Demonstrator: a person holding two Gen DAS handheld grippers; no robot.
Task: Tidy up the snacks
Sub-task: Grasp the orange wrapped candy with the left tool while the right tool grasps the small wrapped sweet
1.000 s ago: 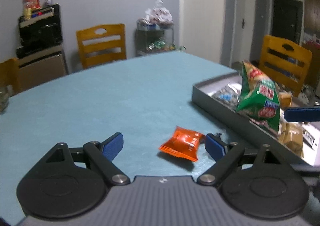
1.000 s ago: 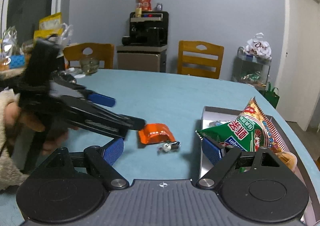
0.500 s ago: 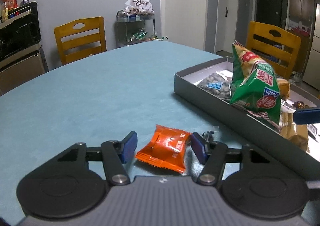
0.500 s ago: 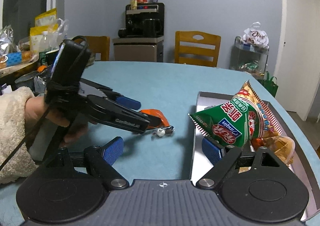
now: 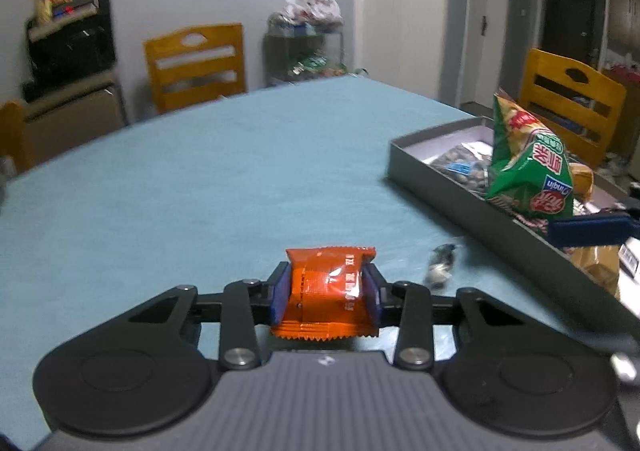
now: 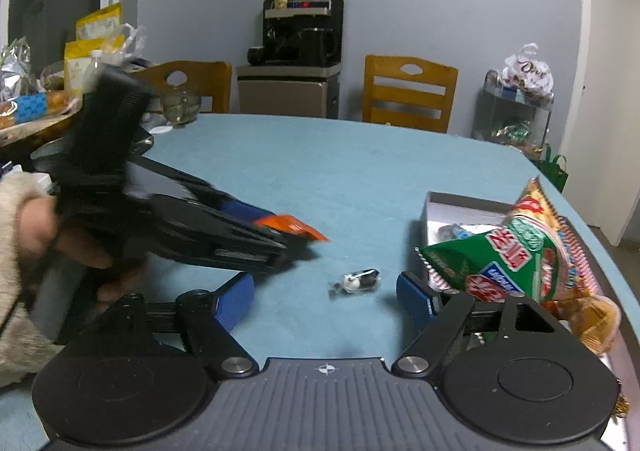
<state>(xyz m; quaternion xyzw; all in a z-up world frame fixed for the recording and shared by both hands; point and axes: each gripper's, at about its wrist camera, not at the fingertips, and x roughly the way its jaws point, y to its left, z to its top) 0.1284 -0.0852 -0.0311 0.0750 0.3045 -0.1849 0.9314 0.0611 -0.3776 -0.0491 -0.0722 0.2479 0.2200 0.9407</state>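
The left gripper (image 5: 326, 293) has just been closing, and its blue fingers (image 5: 280, 293) now squeeze the orange snack pack (image 5: 328, 287) just above the blue tabletop (image 5: 200, 191). The right gripper (image 6: 325, 297) has been closing a little but stands open, holding nothing. A small wrapped candy (image 6: 358, 280) lies between its fingers. Farther right, a green chip bag (image 6: 504, 261) sits in the grey box (image 5: 432, 175).

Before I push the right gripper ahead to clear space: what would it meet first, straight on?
Probably the small dark candy on the table, lying just ahead of the right gripper, roughly centred between its open jaws. Depth is uncertain.
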